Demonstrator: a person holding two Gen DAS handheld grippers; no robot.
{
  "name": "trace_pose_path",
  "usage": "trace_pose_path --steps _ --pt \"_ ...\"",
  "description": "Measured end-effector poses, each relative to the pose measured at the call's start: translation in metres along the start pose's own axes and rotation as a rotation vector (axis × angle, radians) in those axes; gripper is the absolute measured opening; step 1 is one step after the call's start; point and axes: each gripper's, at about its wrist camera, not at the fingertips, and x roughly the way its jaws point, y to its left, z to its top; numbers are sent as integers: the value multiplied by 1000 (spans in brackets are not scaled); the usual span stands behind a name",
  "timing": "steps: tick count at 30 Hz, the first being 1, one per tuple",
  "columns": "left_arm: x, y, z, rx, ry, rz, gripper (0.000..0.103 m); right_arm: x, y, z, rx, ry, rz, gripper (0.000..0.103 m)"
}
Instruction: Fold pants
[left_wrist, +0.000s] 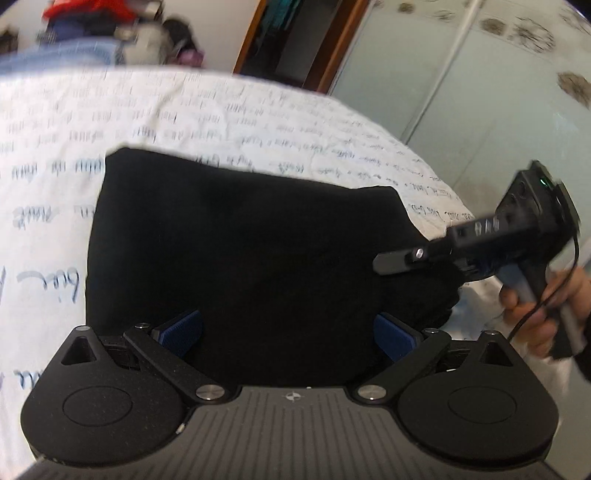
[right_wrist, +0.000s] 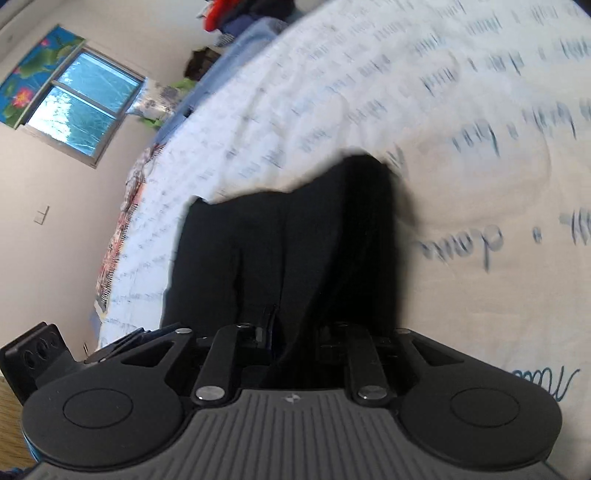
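Between my left gripper's (left_wrist: 288, 332) spread blue pads lies black pants (left_wrist: 243, 258) cloth, unpinched, my right gripper (right_wrist: 295, 332) angled down, fingers pinching the pants.

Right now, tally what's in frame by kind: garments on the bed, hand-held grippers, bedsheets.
Black pants: 1
Hand-held grippers: 2, left hand-held gripper and right hand-held gripper
White script-print bedsheet: 1
Total: 4

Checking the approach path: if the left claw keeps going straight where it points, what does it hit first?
Most likely the black pants, which fill the gap between the left claw's open pads; depth is unclear.
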Motion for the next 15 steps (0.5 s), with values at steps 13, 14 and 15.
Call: trace_pose_path --steps 13,14,15 --pt "31 51 100 -160 -11 -13 97 -25 31 -18 169 -236 307 84" --pt "45 60 105 -195 18 0 96 -14 30 -19 187 -221 295 84" --pt "59 67 107 -214 38 11 96 -6 25 -21 213 -215 266 84"
